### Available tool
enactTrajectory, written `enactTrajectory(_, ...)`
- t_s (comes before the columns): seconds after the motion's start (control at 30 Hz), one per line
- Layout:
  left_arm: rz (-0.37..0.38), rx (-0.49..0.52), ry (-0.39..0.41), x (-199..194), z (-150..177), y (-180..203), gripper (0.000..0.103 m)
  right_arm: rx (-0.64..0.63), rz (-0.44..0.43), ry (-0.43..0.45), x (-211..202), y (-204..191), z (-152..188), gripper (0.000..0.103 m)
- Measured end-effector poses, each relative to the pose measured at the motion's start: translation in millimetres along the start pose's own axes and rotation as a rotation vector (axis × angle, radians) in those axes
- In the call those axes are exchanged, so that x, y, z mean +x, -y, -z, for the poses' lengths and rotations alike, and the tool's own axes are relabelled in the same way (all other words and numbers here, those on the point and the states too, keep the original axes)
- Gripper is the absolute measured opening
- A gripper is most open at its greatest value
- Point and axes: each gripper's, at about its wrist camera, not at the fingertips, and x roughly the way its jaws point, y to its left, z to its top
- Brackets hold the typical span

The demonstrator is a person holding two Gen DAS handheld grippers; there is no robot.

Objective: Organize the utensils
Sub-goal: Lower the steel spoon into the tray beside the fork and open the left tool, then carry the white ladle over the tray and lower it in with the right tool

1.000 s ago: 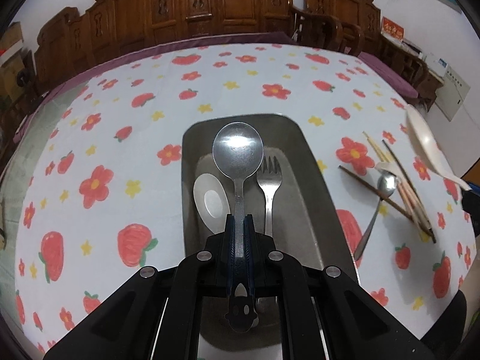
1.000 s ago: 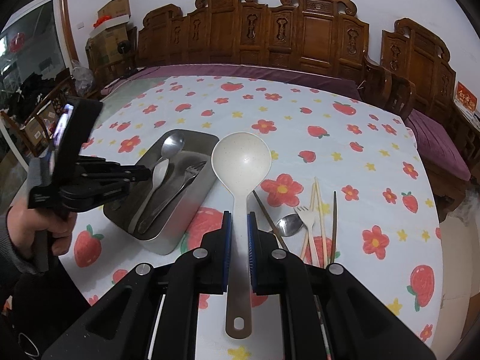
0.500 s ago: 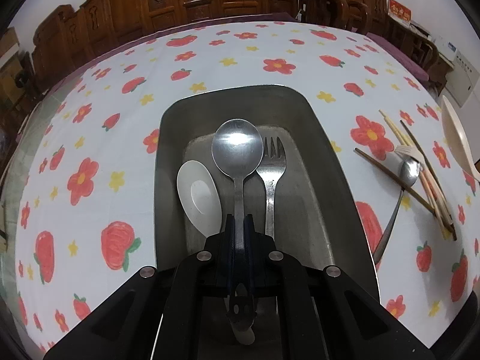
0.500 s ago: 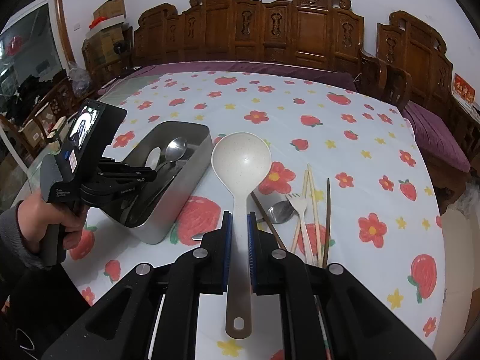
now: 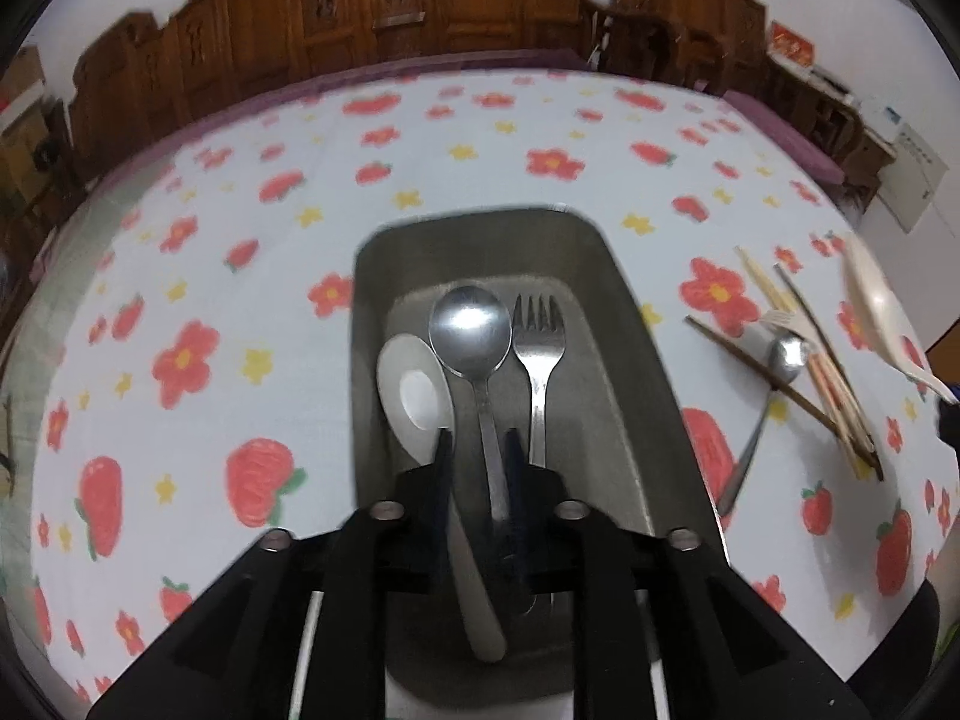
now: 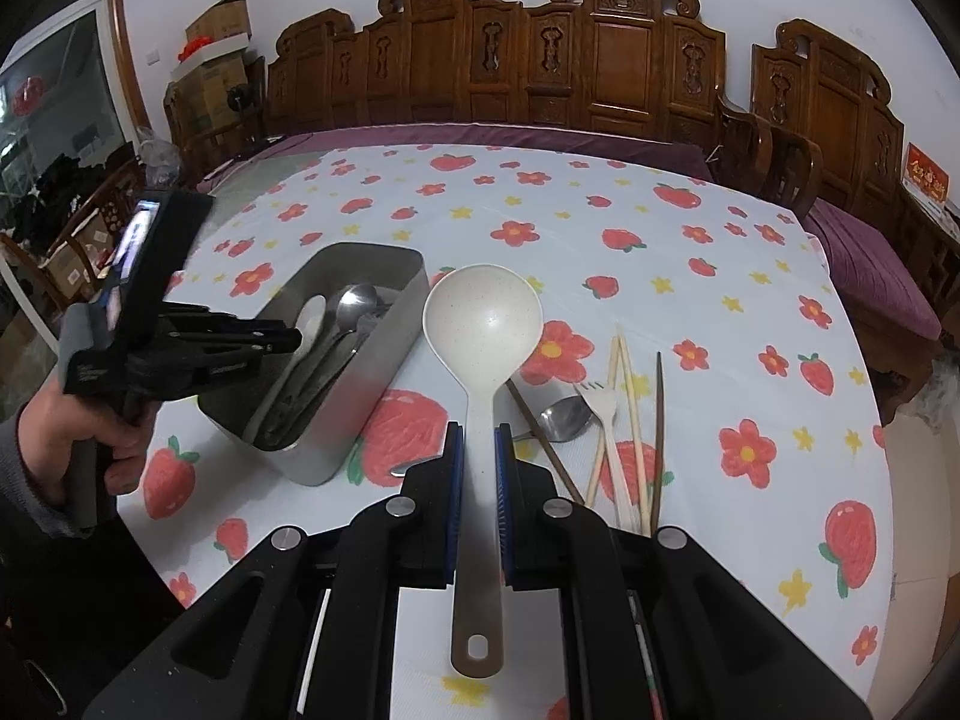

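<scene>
Utensils in tray, writing unreadable

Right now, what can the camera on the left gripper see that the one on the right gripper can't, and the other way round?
Only the left view looks straight down between the left gripper's open jaws, at the metal spoon lying loose.

Only the right view shows the hand holding the left gripper, and the right gripper clamped on the ladle.

Both show the tray and the chopsticks.
</scene>
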Motion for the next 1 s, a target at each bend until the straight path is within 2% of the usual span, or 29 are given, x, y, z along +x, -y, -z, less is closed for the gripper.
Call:
enactTrajectory(0.1,-0.006,0.024,0.062,-19.8,6.0,-5.0,0.023,-0.006,-0.01,0.002,1.3,-7.4,-2.5,0.012)
enactTrajectory(0.23,0.015,-0.007,0.12,-39.4,13.8,-22.6,0.028,-0.016,-0.025,-0.004,8.9,-20.6,-6.4,0.012)
enactTrajectory(0.47,0.015,-0.021,0.191,-56.2,22.5,-44.0,0.05,-0.043,-0.051,-0.019,23.8,-45.1,-13.8,0.012)
enactTrajectory(0.6,-0.001,-0.036,0.248,-64.1,26.7,-53.4,0.074,-0.057,-0.068,-0.026,32.9,-60.1,-19.9,0.012)
enactTrajectory(0.7,-0.023,-0.047,0.275,-66.5,28.3,-60.2,0.086,-0.064,-0.079,-0.034,41.2,-69.8,-24.0,0.012)
enactTrajectory(0.77,-0.024,-0.052,0.275,-65.1,30.0,-66.2,0.09,-0.062,-0.089,-0.035,46.5,-75.9,-26.3,0.012)
enactTrajectory(0.9,-0.041,-0.06,0.27,-63.9,33.2,-79.6,0.091,-0.064,-0.104,-0.039,58.0,-89.1,-31.8,0.012)
enactTrajectory(1.0,-0.02,-0.097,0.268,-65.3,32.7,-91.9,0.091,-0.058,-0.111,-0.05,69.3,-97.7,-38.0,0.012)
